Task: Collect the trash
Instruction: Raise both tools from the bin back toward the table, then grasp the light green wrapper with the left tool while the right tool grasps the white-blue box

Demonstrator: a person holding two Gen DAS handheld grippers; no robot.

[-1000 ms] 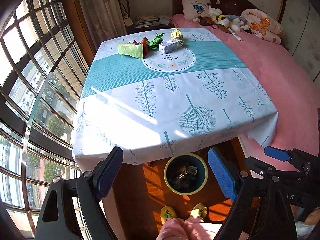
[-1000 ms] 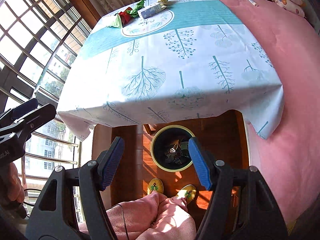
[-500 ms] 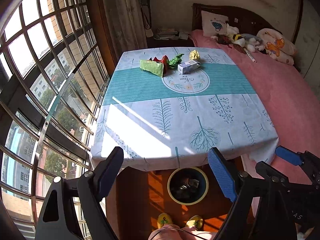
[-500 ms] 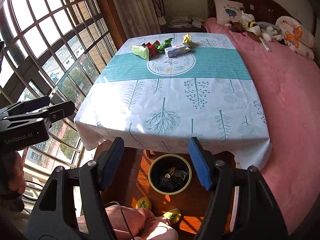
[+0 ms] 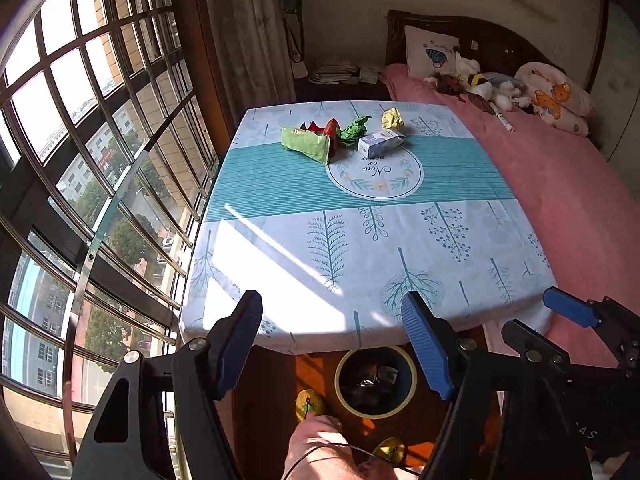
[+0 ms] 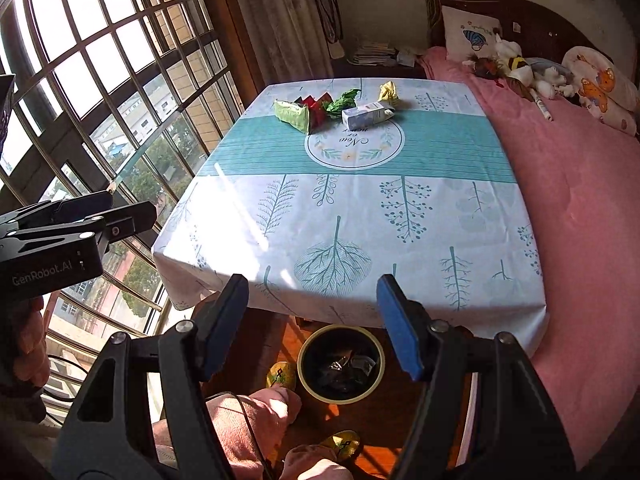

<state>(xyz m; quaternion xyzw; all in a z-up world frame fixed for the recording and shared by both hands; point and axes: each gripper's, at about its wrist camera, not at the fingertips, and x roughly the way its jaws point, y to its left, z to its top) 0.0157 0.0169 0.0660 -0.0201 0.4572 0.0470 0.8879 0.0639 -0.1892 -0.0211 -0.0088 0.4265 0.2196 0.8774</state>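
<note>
Trash lies at the table's far side: a green packet (image 5: 306, 144) (image 6: 292, 114), a red wrapper (image 5: 331, 128) (image 6: 316, 106), crumpled green paper (image 5: 354, 132) (image 6: 342, 100), a white carton (image 5: 380, 142) (image 6: 366, 115) and a yellow paper ball (image 5: 392, 118) (image 6: 388, 91). A yellow-rimmed bin (image 5: 376, 380) (image 6: 342, 364) with dark scraps stands on the floor under the near table edge. My left gripper (image 5: 332, 344) and right gripper (image 6: 312, 320) are both open and empty, held above the near edge, far from the trash.
The table (image 5: 360, 248) wears a white and teal tree-print cloth. A pink bed (image 5: 560, 184) with pillows and soft toys borders it on the right. Barred windows (image 5: 80, 160) fill the left. My knees and slippers (image 6: 282, 374) are by the bin.
Both grippers have risen and tilted up from over the bin, so the whole table and far wall show. Both stay open and empty.
</note>
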